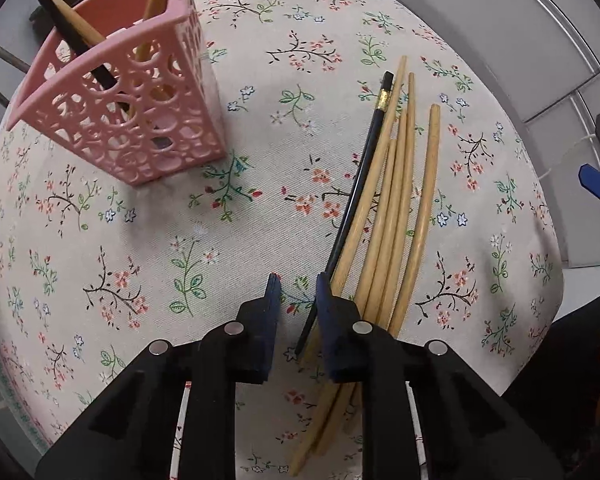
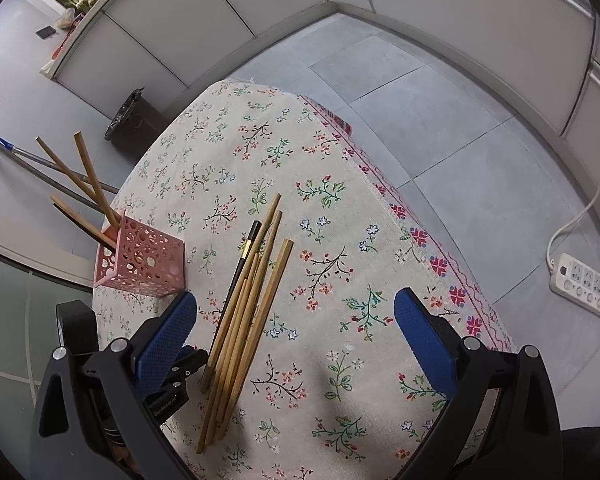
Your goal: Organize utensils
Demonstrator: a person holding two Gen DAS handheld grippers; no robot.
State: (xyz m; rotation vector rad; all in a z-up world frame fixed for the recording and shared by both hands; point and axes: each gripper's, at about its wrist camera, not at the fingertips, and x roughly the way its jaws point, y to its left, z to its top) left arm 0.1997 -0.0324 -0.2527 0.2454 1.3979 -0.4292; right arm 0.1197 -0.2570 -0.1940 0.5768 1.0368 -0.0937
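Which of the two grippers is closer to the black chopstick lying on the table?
Left. The left gripper is right at the black chopstick, one finger against its thin end. The right gripper hangs open above the cloth, off to the side of the pile.

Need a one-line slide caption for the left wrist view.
Left claw narrowed around the black chopstick beside bamboo chopsticks, pink basket behind.

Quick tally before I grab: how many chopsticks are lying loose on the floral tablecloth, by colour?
Light bamboo chopsticks: 5
Black chopstick with a gold band: 1
Total: 6
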